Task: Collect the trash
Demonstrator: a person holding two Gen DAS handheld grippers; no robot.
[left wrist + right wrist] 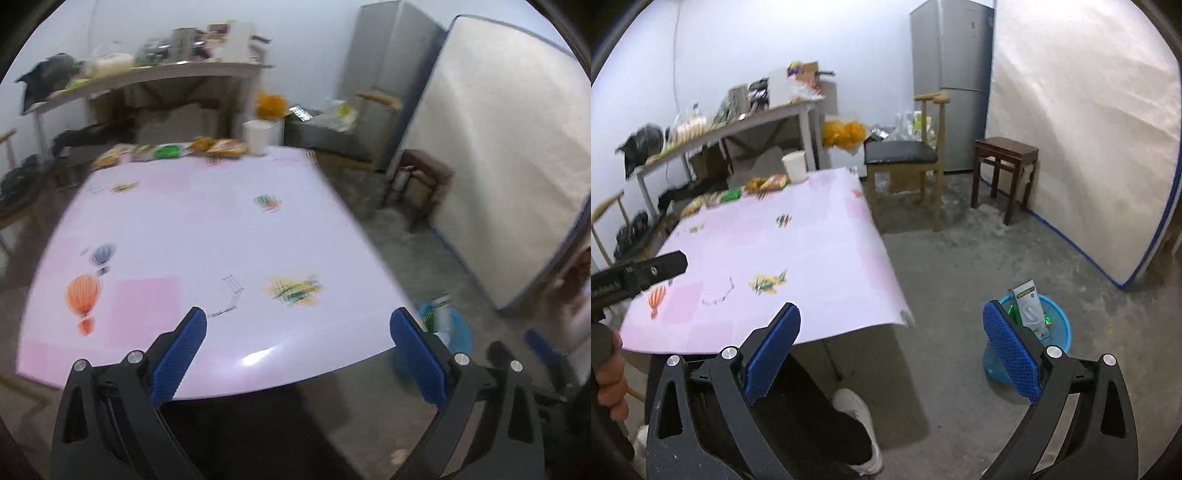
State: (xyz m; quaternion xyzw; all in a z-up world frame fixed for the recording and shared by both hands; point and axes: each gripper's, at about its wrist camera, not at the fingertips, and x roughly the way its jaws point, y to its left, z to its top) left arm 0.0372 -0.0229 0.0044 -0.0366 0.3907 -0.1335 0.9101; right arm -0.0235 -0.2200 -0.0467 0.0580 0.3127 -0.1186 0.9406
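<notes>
Several snack wrappers (168, 150) (764, 183) lie in a row along the far edge of the pink table (207, 236) (768, 251), beside a white paper cup (258, 137) (795, 166). A blue bin (1060, 325) (460, 328) stands on the floor to the right of the table, holding a white-and-green box (1030, 306) and green wrappers. My left gripper (297, 325) hangs open and empty over the table's near edge. My right gripper (892, 323) is open and empty above the floor, between the table corner and the bin.
A chair with a black seat (905, 155) and a dark wooden stool (1004, 151) stand behind the table, near a grey fridge (949, 48). A mattress (1082, 129) leans at the right. A cluttered shelf table (738, 122) lines the far wall. A person's shoe (857, 410) is below.
</notes>
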